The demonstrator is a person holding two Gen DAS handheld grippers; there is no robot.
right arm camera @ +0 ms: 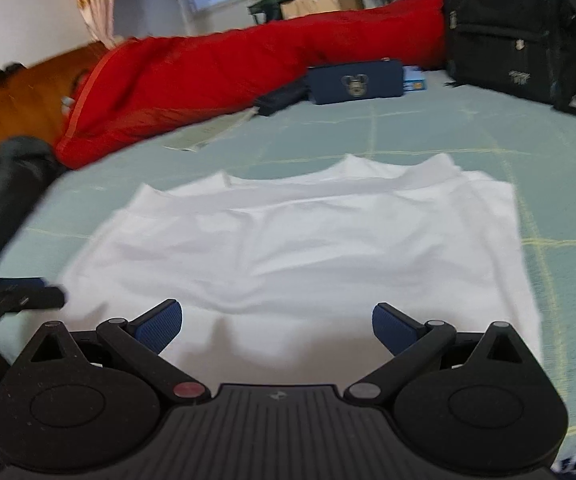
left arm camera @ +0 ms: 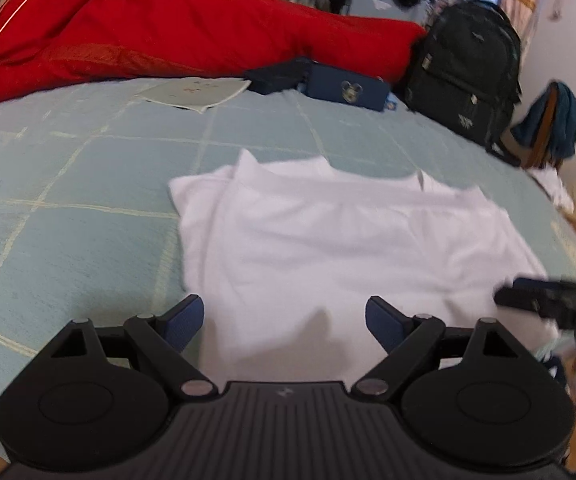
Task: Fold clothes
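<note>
So the white shirt (left arm camera: pixel 328 240) is lying flat on the bed (left arm camera: pixel 68 200), partly folded already by the look of it, with the sleeves tucked in and the collar end pointing away toward the far side. A few soft wrinkles are running across the middle, nothing major.

The left tool (left arm camera: pixel 284 320) is hanging over the near hem with its blue pads (left arm camera: pixel 186 322) spread wide, nothing between them. The right tool (right arm camera: pixel 278 326) is doing the same thing from its side, jaws standing wide apart over the near edge of the shirt and not pinching any cloth. Each one is showing up at the edge of the other's view, so they're sitting pretty near each other along that hem.

Past the shirt, a big red quilt (left arm camera: pixel 148 36) is bunched along the far side of the bed. In front of it a navy pouch (right arm camera: pixel 356 82) with a cartoon mouse logo is lying beside a darker case (left arm camera: pixel 276 76), and a pale booklet (left arm camera: pixel 192 92) is lying nearby. A black backpack (left arm camera: pixel 464 68) is standing at the corner.
</note>
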